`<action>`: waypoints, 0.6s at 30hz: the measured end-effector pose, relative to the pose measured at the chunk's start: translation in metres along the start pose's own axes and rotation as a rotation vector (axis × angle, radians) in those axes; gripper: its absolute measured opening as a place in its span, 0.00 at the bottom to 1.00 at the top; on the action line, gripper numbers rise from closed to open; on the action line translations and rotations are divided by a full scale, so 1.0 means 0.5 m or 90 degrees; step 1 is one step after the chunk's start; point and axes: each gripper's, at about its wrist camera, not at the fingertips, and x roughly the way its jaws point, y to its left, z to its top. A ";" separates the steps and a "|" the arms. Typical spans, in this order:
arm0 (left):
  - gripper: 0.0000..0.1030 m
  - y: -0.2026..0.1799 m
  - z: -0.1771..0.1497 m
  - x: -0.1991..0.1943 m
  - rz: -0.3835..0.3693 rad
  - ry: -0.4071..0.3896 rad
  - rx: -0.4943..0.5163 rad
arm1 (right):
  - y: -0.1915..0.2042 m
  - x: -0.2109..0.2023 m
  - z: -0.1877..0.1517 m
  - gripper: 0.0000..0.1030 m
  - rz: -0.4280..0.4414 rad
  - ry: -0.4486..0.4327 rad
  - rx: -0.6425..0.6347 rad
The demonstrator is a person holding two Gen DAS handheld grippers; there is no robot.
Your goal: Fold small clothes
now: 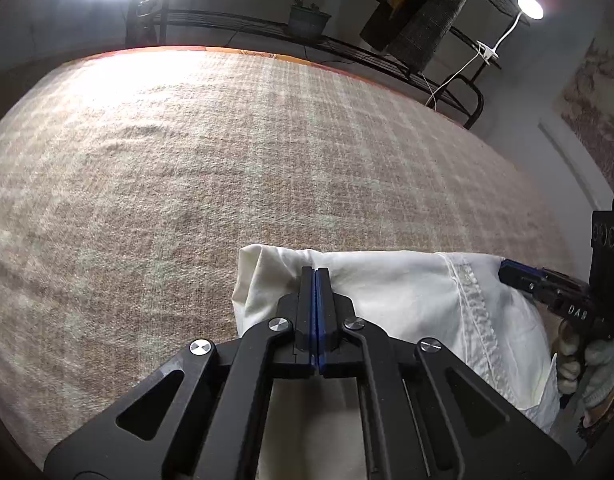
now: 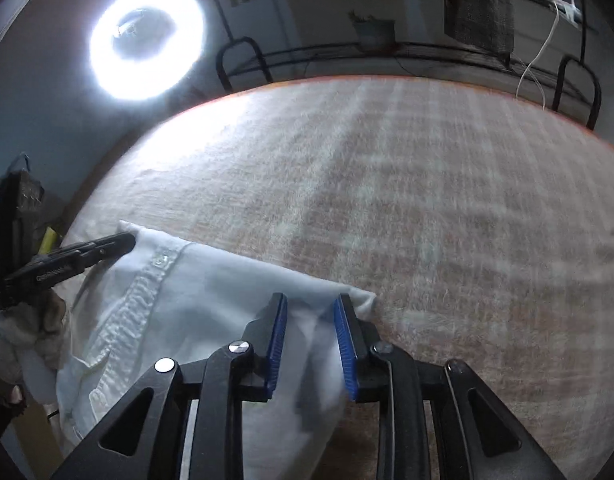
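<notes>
On bed at 6 o'clock, white shirt [image 1: 407, 292] is clamped by closed left tongs [image 1: 316, 276]; right tongs [image 2: 310, 304], part-open, straddle the hem unpinched; edges should be kept level.

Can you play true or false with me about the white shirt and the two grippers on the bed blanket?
1. The left gripper is shut on the white cotton shirt. True.
2. The shirt lies on a bare wooden floor. False: it lies on a brown checked woolly blanket.
3. The right gripper is clamped tight shut. False: its blue pads stand apart, with shirt cloth between them.
4. A bright ring light glows beyond the blanket. True.
5. The shirt is red. False: it is white.
</notes>
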 end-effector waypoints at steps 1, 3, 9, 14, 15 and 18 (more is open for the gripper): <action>0.02 -0.005 0.001 -0.004 0.012 0.003 0.011 | -0.010 -0.002 -0.002 0.16 0.009 -0.002 0.016; 0.02 -0.006 -0.001 -0.031 0.031 0.001 0.024 | -0.016 -0.007 0.003 0.15 0.003 0.006 0.028; 0.02 0.029 -0.016 -0.165 -0.020 -0.049 -0.005 | 0.009 -0.110 -0.013 0.20 -0.012 -0.024 0.014; 0.02 0.020 -0.098 -0.245 -0.064 -0.050 0.015 | 0.060 -0.203 -0.075 0.20 0.045 -0.046 -0.010; 0.02 0.011 -0.112 -0.238 -0.065 -0.042 0.019 | 0.065 -0.212 -0.091 0.20 0.054 -0.045 -0.011; 0.02 0.001 -0.154 -0.200 -0.029 -0.012 0.042 | 0.088 -0.212 -0.137 0.20 0.071 -0.029 -0.011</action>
